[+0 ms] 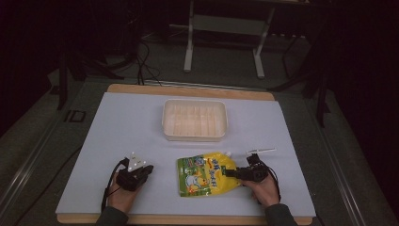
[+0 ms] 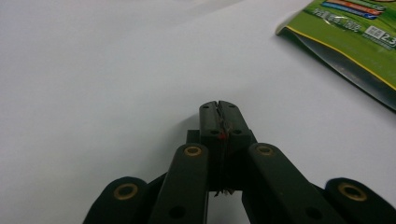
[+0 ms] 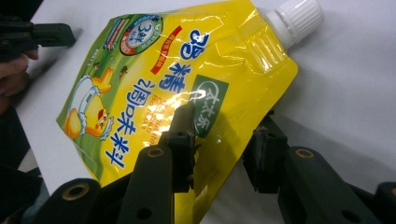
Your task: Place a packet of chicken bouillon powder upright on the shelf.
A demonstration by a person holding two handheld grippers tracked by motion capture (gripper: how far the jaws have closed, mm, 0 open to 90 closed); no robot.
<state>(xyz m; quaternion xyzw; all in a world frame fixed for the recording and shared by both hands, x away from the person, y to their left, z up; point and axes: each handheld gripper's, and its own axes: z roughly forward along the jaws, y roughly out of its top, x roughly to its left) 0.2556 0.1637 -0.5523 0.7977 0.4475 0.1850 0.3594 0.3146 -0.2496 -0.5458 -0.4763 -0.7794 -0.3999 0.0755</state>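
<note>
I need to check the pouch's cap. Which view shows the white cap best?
The right gripper view: the ribbed white cap is large and sharp there. The high view shows it as a tiny speck; the left gripper view catches a green corner of the pouch.

The pouch (image 3: pixel 177 93) is glossy plastic film, yellow and green, creased and throwing bright glare; its screw cap (image 3: pixel 299 18) is ribbed white plastic. The right claw (image 3: pixel 224 144) beside it is matt black plastic with brass-coloured rivets, as is the left claw (image 2: pixel 219 116). Beyond the pouch, the tray (image 1: pixel 195 120) looks like smooth translucent plastic. The worktop (image 1: pixel 122 122) under the pouch has a matt, smooth pale covering over a wooden edge.
</note>
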